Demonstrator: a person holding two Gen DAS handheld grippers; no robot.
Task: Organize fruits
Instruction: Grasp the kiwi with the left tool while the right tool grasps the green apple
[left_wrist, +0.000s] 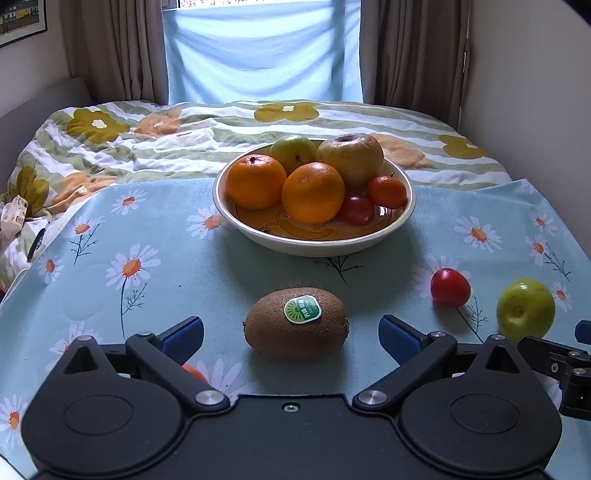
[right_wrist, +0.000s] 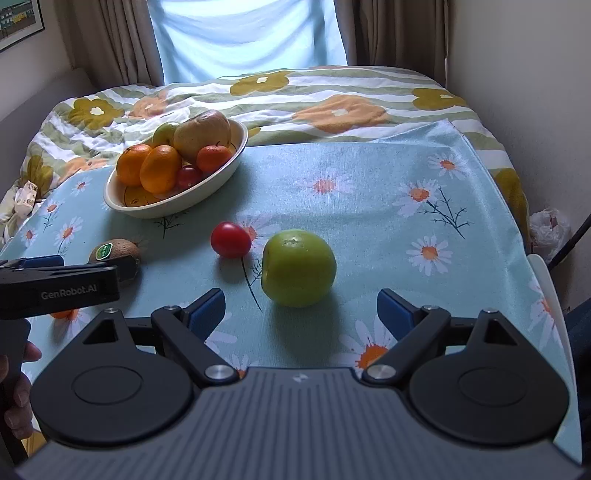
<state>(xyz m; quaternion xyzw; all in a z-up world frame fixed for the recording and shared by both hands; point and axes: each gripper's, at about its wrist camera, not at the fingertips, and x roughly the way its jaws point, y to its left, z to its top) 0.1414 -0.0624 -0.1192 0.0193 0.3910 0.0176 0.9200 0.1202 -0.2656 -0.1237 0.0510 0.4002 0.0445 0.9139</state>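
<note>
Left gripper (left_wrist: 291, 334) held spread around brown oval kiwi (left_wrist: 296, 323); right gripper (right_wrist: 301, 308) spread, aligned before round green apple (right_wrist: 298, 267), not touching.

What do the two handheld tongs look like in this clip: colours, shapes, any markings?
Both tongs are black linkage arms on round pivot housings with silver pins, tipped with blue pads. The left tongs have a smooth black body and white "GenRobot.AI" lettering on the side, seen from the right wrist camera. The right tongs have a ribbed grey body.
</note>
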